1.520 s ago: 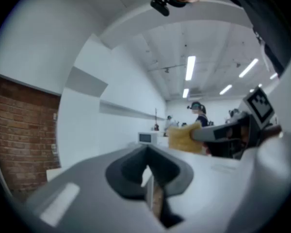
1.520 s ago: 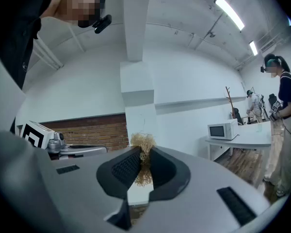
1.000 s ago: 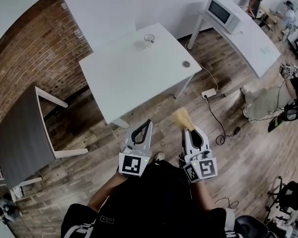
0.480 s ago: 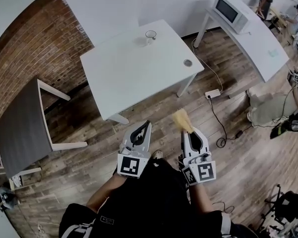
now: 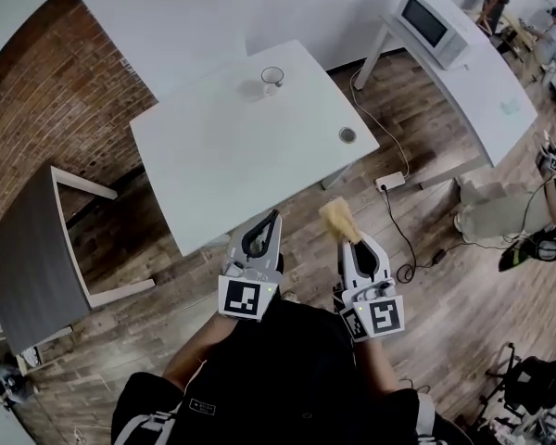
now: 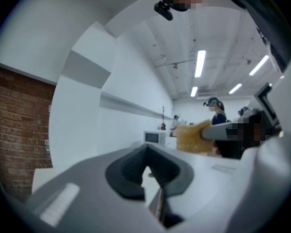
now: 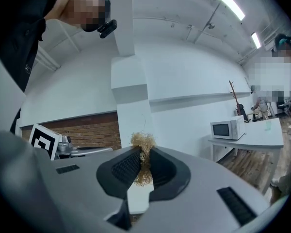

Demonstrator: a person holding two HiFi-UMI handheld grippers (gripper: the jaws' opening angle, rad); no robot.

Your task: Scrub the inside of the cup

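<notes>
Scrubber [image 5: 337,219] pinched tight in my right gripper [image 5: 354,243], fibres poking past tips, ready for wiping. My left gripper [image 5: 275,219] pressed together, empty, free to steady cup later. Cup [image 5: 272,77] upright near far edge of white table [image 5: 213,156], well apart from both grippers; approach comes first, I judge.

Low in the head view's centre, both grippers point forward side by side: left gripper [image 5: 274,219] closed empty, right gripper [image 5: 350,241] clamped on a fibrous scrubber [image 5: 336,217].
</notes>
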